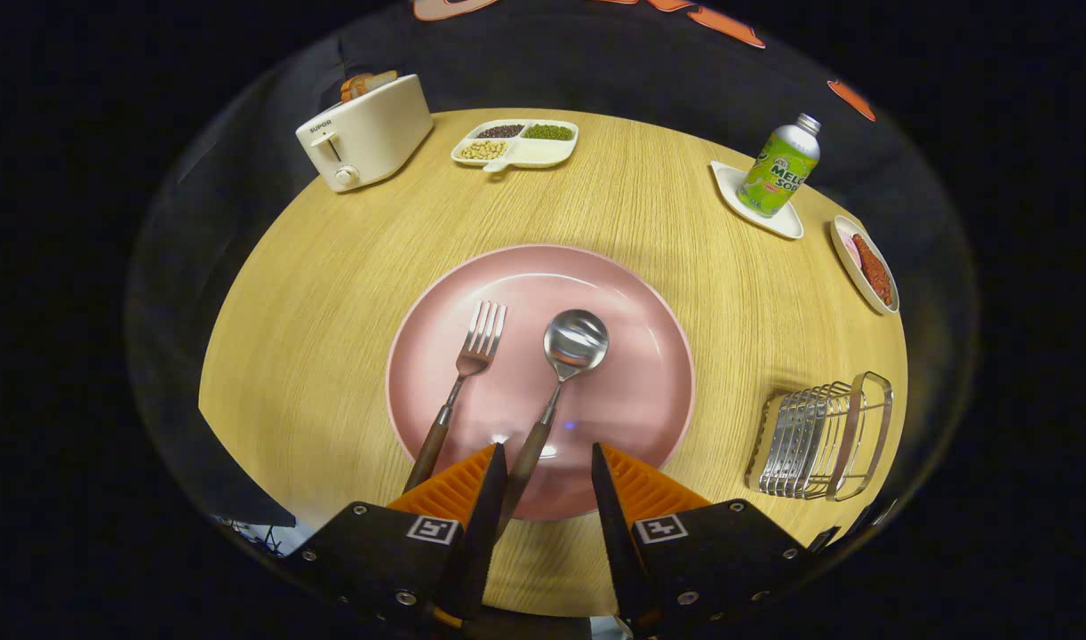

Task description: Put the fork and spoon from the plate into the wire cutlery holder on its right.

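Tongs held apart above the near rim of a pink plate, where fork and spoon lie side by side; wire cutlery holder stands right on the desk.

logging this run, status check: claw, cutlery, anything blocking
Claw open, holding nothing, spoon handle between fingers. Fork and spoon both on pink plate. Wire cutlery holder to its right, nothing in the way.

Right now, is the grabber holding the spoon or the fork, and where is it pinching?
Nothing is held. The gripper is open above the plate; the spoon handle lies beside one finger, unpinched.
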